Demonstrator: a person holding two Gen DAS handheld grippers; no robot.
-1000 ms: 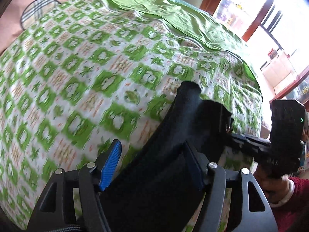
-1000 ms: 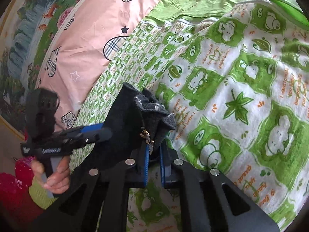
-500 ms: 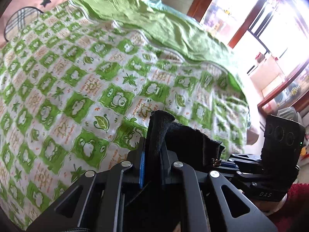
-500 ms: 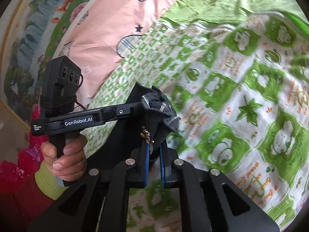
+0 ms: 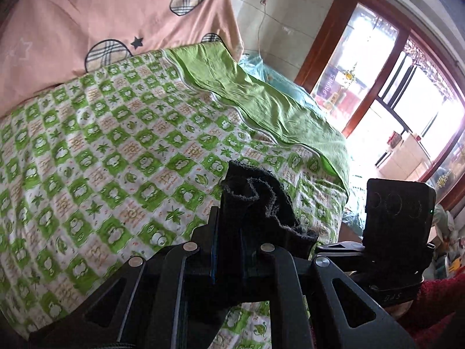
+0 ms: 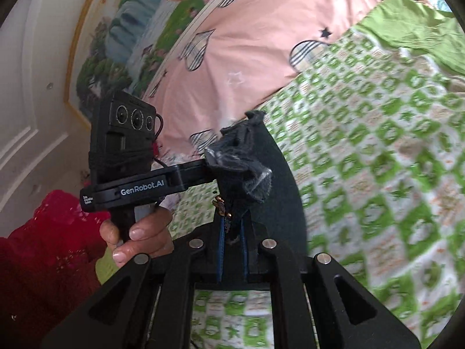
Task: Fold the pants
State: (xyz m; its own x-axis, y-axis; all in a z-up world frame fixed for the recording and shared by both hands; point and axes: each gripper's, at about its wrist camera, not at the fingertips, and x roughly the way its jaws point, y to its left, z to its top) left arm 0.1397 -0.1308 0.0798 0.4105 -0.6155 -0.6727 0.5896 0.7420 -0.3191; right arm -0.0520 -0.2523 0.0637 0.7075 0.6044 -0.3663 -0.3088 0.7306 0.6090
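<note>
Black pants [image 5: 255, 200] hang bunched above a bed with a green-and-white quilt [image 5: 101, 160]. In the left wrist view my left gripper [image 5: 228, 226] is shut on a thick fold of their frayed top edge. The other gripper's camera housing [image 5: 398, 218] sits just to the right, held by a hand in a red sleeve [image 5: 436, 305]. In the right wrist view my right gripper [image 6: 232, 229] is shut on the pants [image 6: 279, 192] beside a brass zipper pull [image 6: 221, 206]. The left tool's fingers [image 6: 197, 174] pinch the same edge from the left. The lower pants are hidden.
A pink cover with plaid hearts [image 5: 87, 20] lies at the head of the bed, and a plain green sheet [image 5: 261, 101] runs along the far side. A wood-framed window [image 5: 392, 101] is beyond. A hand [image 6: 136, 232] holds the left tool before a white panelled wall [image 6: 29, 116].
The left jaws, open around the pants a second ago, have shut on them. Both grippers have risen and tilted up, lifting the pants' top edge off the quilt.
</note>
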